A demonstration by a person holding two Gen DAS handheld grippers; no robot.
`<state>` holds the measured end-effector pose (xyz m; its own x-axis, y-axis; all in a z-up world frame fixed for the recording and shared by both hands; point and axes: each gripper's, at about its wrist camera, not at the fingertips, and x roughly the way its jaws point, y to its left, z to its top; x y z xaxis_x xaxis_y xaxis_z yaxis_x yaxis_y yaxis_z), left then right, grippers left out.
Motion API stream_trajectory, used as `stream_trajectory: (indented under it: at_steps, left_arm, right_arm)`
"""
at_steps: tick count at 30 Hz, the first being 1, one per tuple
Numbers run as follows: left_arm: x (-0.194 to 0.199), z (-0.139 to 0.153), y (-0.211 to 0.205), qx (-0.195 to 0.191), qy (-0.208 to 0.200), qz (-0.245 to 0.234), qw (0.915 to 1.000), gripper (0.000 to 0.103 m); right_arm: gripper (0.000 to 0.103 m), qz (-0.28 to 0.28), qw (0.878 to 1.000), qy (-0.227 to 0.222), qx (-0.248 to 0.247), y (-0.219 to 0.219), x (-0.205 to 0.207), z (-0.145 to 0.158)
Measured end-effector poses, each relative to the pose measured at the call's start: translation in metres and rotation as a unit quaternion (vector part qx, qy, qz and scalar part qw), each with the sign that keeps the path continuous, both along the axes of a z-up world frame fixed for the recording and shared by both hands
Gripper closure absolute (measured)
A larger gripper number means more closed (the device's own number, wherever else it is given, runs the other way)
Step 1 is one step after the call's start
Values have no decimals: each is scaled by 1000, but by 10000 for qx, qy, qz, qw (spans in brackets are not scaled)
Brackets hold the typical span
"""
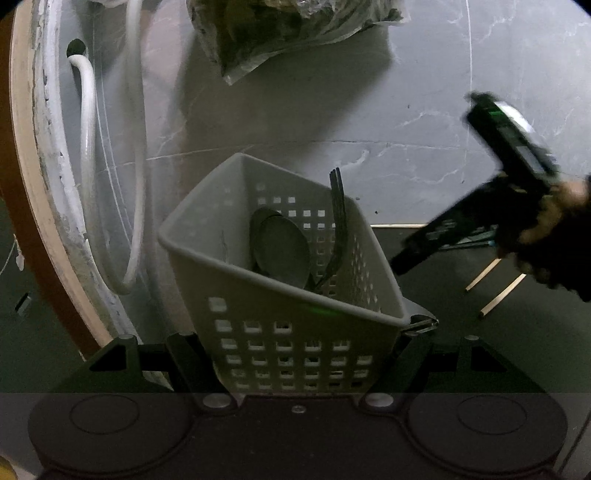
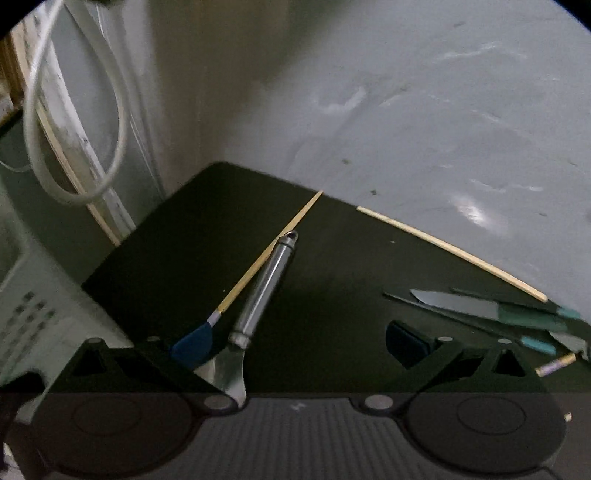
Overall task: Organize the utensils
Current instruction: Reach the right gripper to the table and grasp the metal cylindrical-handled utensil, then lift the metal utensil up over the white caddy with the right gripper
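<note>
Here, a dark mat [image 2: 207, 236] covers the table beneath a pale marbled wall [image 2: 443, 110], with a white hose [image 1: 86, 147] looping at the far left. Between the right gripper [image 2: 299, 343]'s jaws, which stand wide apart and grip nothing, lies a steel-handled utensil [image 2: 264, 288], its long axis running away from the jaws and slightly rightward, handle end farthest, flat head nearest. A wooden chopstick [image 2: 269, 254] lies just left of it, nearly parallel; another chopstick [image 2: 450, 247] lies well beyond the right jaw, near knives [image 2: 480, 306] with teal handles. The left gripper [image 1: 299, 354]'s jaws are clamped on the near wall of a white perforated basket [image 1: 280, 332], tilted between them. Inside it stand a dark spoon [image 1: 282, 254], bowl upward, and a dark fork [image 1: 338, 206], tines pointing up past the rim. A plastic bag [image 1: 280, 33] lies far ahead.
</note>
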<state>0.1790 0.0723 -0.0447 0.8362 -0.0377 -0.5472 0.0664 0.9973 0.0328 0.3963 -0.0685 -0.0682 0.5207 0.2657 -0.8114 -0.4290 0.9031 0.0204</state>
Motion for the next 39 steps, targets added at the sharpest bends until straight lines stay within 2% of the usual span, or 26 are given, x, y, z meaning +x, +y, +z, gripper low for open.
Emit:
stream_trajectory:
  at_steps: [4,9,12,14,19,21,24,28,32,36,39]
  left_arm:
    - [1,-1,3,-85,-32,-43,9999,26]
    - [0,-2,6,-148,-76,-124,9998,25]
    - [0,-3,8,-183,-94,-157,9997,25]
    - [0,-3,9,-195,-107,-163,9996,25]
    - [0,-4,10,-225,-116,-181,9995,25]
    - [-1,-4,10,-227,-118,-186,9995,25]
    - [-1,-3,10,-239,-118,-178,9995,26]
    - [-1,-3,10,-245,-118,-172,9995,26]
    - [-1,-3,10,-239,-116,-170,9995,26]
    - [0,-3,10,-233,-115,-174,9995,26]
    - [0,-3,10,-219,-123,-185,9995,26]
  right_arm:
    - [3,87,9994,102,-316,21,19,-9]
    - [18,198,9973,253,-661,39,25,-18]
    - [32,234,9960,344,-794,47,27,-22]
    - [45,239,9959,513,-710,50,30,-24]
    - [48,11,9963,754,-420,47,40,-22]
    - [55,-125,9961,791,-377,46,44,-22]
    - [73,-297,9958,802,-340,44,46,-20]
    - [84,-449,9955,793,-263,41,46,-18]
    - [84,-569,9954,772,-84,29,34,-16]
    - [84,-732,9934,794,392,8,15,-14]
    - [84,-822,9913,604,828,-11,-6,-7]
